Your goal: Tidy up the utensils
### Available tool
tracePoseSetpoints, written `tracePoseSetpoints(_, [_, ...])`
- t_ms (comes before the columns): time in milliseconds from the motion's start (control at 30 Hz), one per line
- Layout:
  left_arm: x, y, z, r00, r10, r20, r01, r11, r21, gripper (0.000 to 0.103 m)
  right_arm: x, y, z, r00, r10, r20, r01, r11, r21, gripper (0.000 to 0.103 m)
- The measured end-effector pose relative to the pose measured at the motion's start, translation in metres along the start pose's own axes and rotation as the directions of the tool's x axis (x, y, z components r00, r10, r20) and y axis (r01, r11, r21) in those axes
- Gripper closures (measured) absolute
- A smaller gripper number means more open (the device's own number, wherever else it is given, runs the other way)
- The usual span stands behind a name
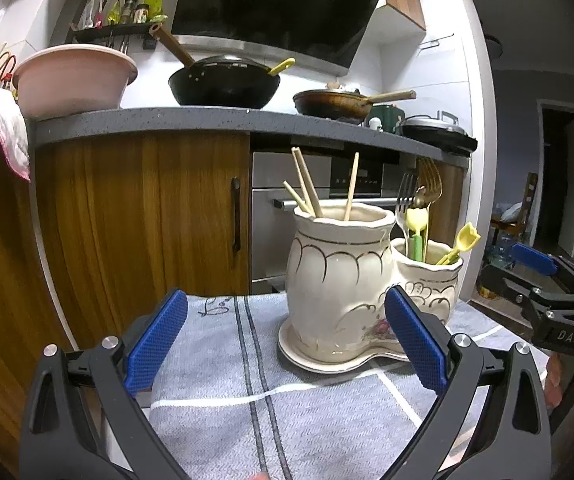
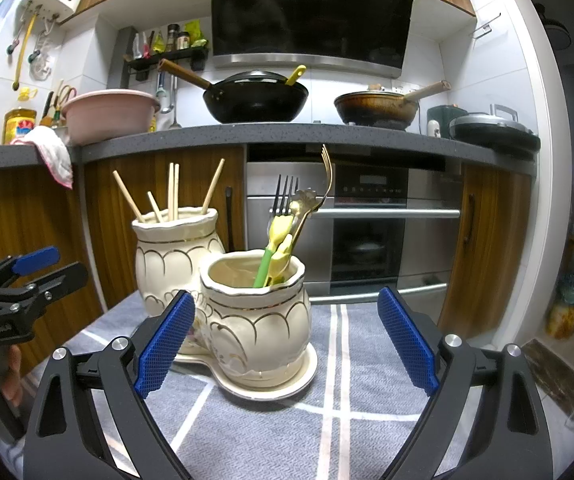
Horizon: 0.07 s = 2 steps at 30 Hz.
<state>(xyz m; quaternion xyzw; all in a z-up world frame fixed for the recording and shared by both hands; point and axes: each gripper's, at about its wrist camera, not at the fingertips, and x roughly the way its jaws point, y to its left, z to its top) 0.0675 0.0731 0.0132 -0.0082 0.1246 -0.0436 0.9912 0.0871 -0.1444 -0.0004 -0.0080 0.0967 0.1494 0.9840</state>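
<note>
A cream double-jar ceramic holder stands on its saucer [image 1: 319, 364] on a grey towel. The tall jar [image 1: 339, 272] [image 2: 175, 252] holds several wooden chopsticks [image 1: 307, 188] [image 2: 173, 192]. The short jar [image 1: 431, 276] [image 2: 259, 312] holds forks [image 1: 407, 200] [image 2: 285, 196], a gold fork [image 2: 327, 176] and yellow-green utensils [image 1: 417, 232] [image 2: 277, 248]. My left gripper [image 1: 287, 340] is open and empty, in front of the tall jar. My right gripper [image 2: 287, 340] is open and empty, in front of the short jar. Each gripper shows at the other view's edge [image 1: 543, 276] [image 2: 27, 276].
The grey striped towel [image 1: 223, 400] [image 2: 347, 400] covers the small table. Behind stand wooden cabinets [image 1: 135, 208], an oven [image 2: 367, 232] and a grey counter [image 2: 287, 132] with a pink bowl [image 2: 107, 114], a black wok [image 2: 255, 98] and a brown pan [image 2: 375, 108].
</note>
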Motion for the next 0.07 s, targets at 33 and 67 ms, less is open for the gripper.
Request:
tracePoseSetpoints(33, [0.0006, -0.0002, -0.0002, 1.000, -0.001, -0.004, 0.001, 1.000, 0.001, 0.006, 0.0000, 0.0001, 0.0000, 1.000, 0.000, 0.000, 0.000, 1.000, 0.000, 0.010])
tracePoseSetpoints(67, [0.0009, -0.0004, -0.0002, 1.000, -0.001, -0.004, 0.001, 1.000, 0.002, 0.006, -0.0001, -0.0001, 0.0000, 1.000, -0.001, 0.001, 0.001, 1.000, 0.000, 0.010])
